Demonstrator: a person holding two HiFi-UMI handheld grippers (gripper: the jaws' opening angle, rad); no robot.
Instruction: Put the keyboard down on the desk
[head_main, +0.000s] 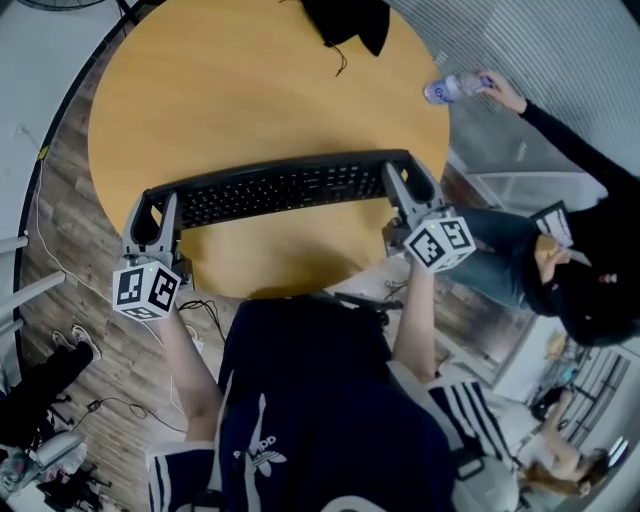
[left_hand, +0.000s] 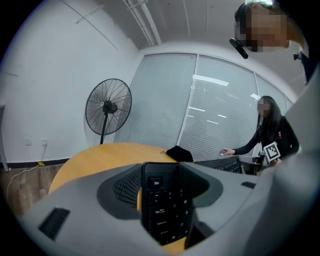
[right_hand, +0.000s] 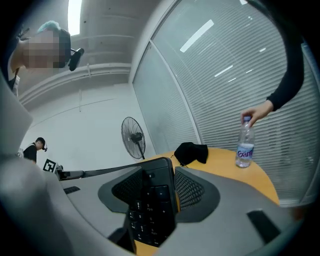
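A long black keyboard (head_main: 275, 190) stretches across the near half of the round wooden desk (head_main: 250, 80), held by both ends. My left gripper (head_main: 152, 218) is shut on its left end, whose Esc-key corner (left_hand: 161, 200) fills the space between the jaws in the left gripper view. At the other end my right gripper (head_main: 410, 195) is shut on the numpad end (right_hand: 152, 202). Whether the keyboard rests on the desk or hangs just above it I cannot tell.
A black cloth (head_main: 345, 22) lies at the desk's far edge. A person at the right has a hand on a water bottle (head_main: 452, 88) at the desk's right rim. A standing fan (left_hand: 107, 107) stands beyond the desk. Cables run over the wood floor (head_main: 60, 215).
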